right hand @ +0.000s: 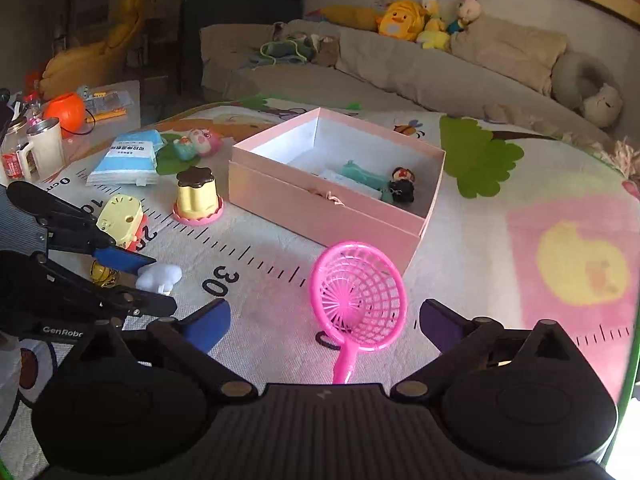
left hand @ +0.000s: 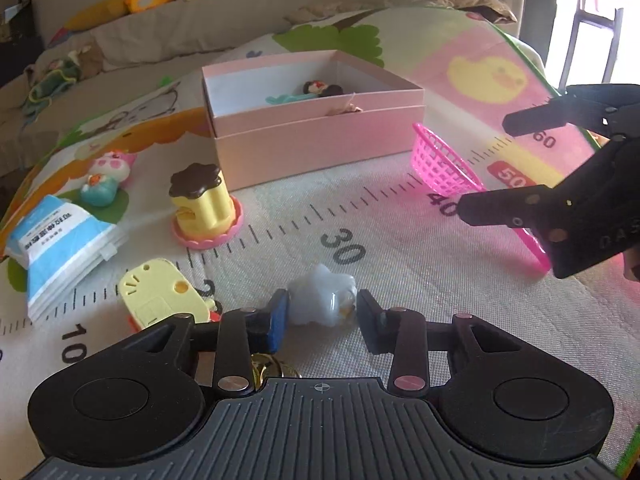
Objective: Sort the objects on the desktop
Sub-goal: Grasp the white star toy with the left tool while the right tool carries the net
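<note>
Now pinching a pale blue-white, translucent, lumpy soft toy (left hand: pixel 322 300) between the left gripper (left hand: pixel 322 316) pads, low on the mat (left hand: pixel 400 272). Spread wide, right gripper (right hand: pixel 324 320), around a pink mesh scoop (right hand: pixel 358 300) lying untouched between its jaws.

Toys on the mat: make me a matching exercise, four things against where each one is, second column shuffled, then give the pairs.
Things:
1. white star toy
2. pink net
3. doll
4. pudding toy

Places:
A. inside the pink box
B. standing on a pink saucer left of the box
C. between the left gripper's fingers
D. lying on the mat before the open right gripper

Pairs: 1-C, 2-D, 3-A, 4-B
</note>
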